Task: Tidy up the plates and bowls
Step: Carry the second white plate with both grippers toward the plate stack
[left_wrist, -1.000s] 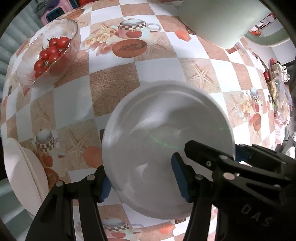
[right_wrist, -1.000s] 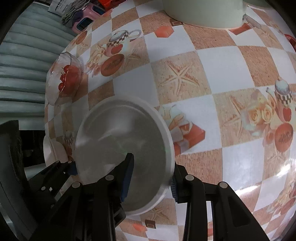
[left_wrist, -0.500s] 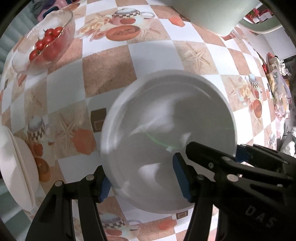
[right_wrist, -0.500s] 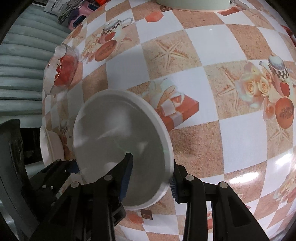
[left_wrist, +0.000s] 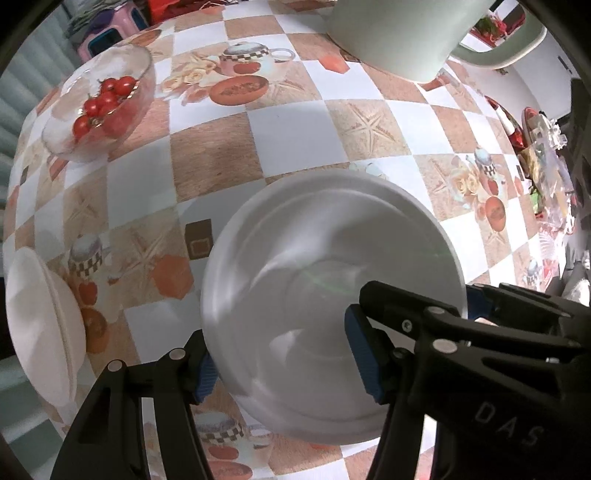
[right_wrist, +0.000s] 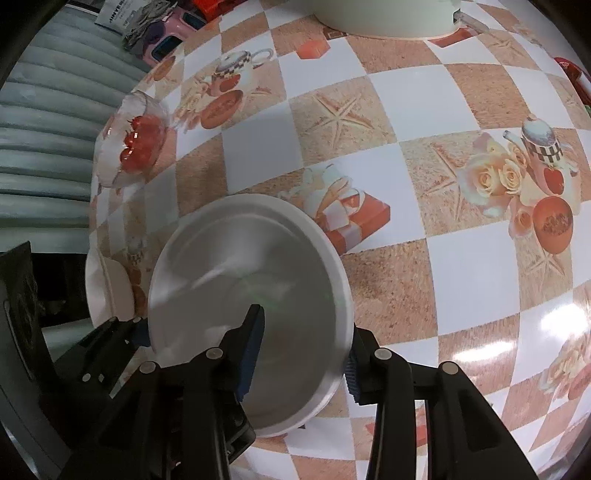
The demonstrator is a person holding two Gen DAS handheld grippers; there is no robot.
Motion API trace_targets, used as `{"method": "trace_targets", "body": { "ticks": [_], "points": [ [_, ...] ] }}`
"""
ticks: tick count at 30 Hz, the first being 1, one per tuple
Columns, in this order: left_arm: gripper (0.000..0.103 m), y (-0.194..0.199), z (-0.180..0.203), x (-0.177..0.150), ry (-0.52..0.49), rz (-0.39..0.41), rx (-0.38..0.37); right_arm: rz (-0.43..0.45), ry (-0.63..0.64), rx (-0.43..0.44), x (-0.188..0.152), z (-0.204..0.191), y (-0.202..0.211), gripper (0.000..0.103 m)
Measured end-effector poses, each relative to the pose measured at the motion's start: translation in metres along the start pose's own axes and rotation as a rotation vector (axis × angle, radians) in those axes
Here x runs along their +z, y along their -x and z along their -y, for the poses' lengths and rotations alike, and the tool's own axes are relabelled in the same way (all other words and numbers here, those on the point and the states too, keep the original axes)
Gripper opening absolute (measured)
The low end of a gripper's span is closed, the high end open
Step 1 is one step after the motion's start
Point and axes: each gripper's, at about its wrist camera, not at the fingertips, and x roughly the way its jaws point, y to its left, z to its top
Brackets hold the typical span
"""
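The white bowl (left_wrist: 328,302) is sitting between both grippers above the checked tablecloth (left_wrist: 214,147), filling the lower middle of the left wrist view and the lower left of the right wrist view (right_wrist: 251,306). The left gripper (left_wrist: 282,360) is straddling the bowl's near wall, one blue pad outside at about 7 o'clock of the bowl and the other inside at about 4 o'clock; its jaws have just been opening a little, and whether the pads are pressing on the wall I cannot tell. The right gripper (right_wrist: 303,349) is straddling the rim from the opposite side, its inner finger reaching into the bowl and its outer finger lying against the rim at roughly 4 o'clock in its own view; its jaws have also just been opening slightly (the pads are looking close to the rim, yet firm contact is not clear).

Outward from the bowl, a second white dish (left_wrist: 40,332) is resting at 9 o'clock near the table edge. At 10 to 11 o'clock, well apart, a glass bowl (left_wrist: 99,110) is holding cherry tomatoes (left_wrist: 101,105). At 1 o'clock, at the far side of the table, a large pale green container (left_wrist: 402,33) is standing. Past the table edge at 3 o'clock, cluttered items are showing, too small to identify
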Motion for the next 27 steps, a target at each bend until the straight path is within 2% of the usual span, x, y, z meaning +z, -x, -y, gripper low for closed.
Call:
{"method": "trace_targets", "body": {
  "ticks": [8,10,13,27],
  "points": [
    [0.065,0.022,-0.005,-0.019,0.018,0.016,0.005,0.002,0.011,0.005,-0.015,-0.008,0.010,0.042],
    [0.065,0.014,-0.016,-0.016,0.026,0.021,0.002,0.003,0.015,0.003,-0.019,-0.012,0.011,0.042],
    [0.065,0.022,-0.022,-0.032,0.044,0.032,-0.002,0.006,0.031,-0.003,-0.026,-0.019,0.015,0.042],
    [0.065,0.062,-0.049,-0.072,0.129,0.083,0.008,0.012,0.128,-0.022,-0.056,-0.072,0.033,0.042]
  ]
}}
